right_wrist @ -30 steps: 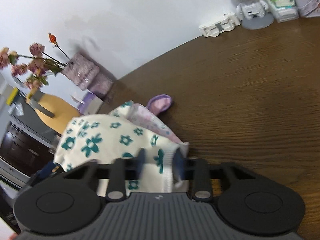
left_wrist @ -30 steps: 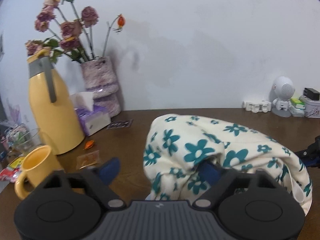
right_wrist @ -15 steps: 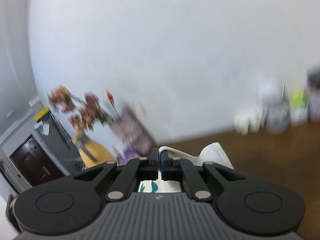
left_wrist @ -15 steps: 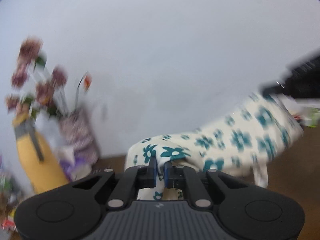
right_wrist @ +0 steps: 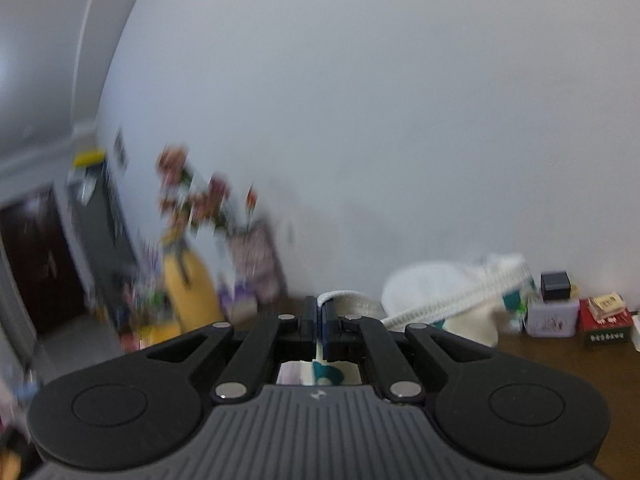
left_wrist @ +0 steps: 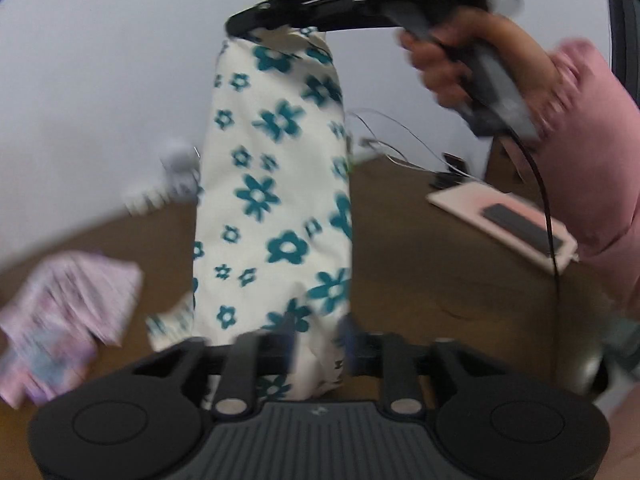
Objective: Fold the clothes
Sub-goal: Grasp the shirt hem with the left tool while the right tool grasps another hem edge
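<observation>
A cream garment with teal flowers hangs straight down over the brown table. In the left wrist view my right gripper, held by a hand, pinches its top edge high up. In the right wrist view that gripper is shut on the white ribbed hem, and more of the cloth bunches to its right. My left gripper is at the garment's lower end. Its jaws are opening, and a fold of cloth sits loosely between them.
A pink striped garment lies on the table at the left. A pink flat device with a cable rests at the right, near a pink sleeve. A yellow jug, a flower vase and small boxes line the wall.
The right gripper closed on the hem and rose, so the garment now hangs long. The left gripper swung right, shut on the cloth midway, and now has its jaws apart again.
</observation>
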`<state>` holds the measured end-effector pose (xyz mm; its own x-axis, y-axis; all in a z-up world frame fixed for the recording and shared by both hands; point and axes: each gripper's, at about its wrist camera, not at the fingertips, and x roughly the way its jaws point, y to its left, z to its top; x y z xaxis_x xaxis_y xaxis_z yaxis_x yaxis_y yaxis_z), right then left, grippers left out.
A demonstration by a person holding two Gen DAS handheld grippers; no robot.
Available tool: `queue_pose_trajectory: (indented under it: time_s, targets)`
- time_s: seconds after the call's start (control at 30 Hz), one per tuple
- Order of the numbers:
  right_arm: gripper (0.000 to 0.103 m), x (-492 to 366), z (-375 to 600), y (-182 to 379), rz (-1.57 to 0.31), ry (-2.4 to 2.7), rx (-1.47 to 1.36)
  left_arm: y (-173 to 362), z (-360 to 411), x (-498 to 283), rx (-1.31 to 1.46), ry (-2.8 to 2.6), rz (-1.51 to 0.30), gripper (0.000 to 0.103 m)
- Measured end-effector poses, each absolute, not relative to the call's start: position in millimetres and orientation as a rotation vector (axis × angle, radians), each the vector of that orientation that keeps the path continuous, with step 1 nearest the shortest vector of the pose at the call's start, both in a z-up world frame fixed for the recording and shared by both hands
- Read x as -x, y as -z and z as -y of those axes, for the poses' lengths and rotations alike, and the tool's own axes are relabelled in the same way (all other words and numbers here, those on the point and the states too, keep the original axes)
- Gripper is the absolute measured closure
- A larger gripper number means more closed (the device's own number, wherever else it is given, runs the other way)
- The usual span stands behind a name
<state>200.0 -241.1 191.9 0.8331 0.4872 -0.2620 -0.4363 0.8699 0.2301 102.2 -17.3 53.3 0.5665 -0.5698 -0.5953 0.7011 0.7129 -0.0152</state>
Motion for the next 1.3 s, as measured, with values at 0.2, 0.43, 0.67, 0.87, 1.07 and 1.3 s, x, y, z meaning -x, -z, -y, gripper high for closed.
queue_pose_trajectory:
  time_s: [0.2,0.43,0.67,0.87,1.07,1.3]
  targets:
    - [0.101,-144.1,204.3,-131.2,-0.481,-0.588,0.054,-54.8,-22.4,-81.5,-0.159,0.656,-0.608,0.029]
    - [0.101,-79.1,170.8,-73.6,-0.581,-0.71,0.133,-71.7,-54.3,-84.3,-0.1,0.538,-0.584,0.026]
    - [0.101,-40.8,170.2,-41.0,-0.638,-0.673,0.162,-63.5,-18.1,-92.1,-0.11,0.649,-0.586,0.026]
    - [0.073,-16.8,199.6,-30.5,-0.683,-0.638,0.071,-60.2,33.0,-87.1,-0.199,0.769,-0.561,0.026]
    - [0.065,10.7,250.3,-28.8,-0.712,-0.553,-0.032,-56.0,78.8,-82.1,-0.319,0.857,-0.547,0.026]
    - [0.061,35.1,291.5,-29.7,-0.701,-0.41,-0.1,-49.5,138.9,-88.8,-0.595,0.909,-0.531,0.026]
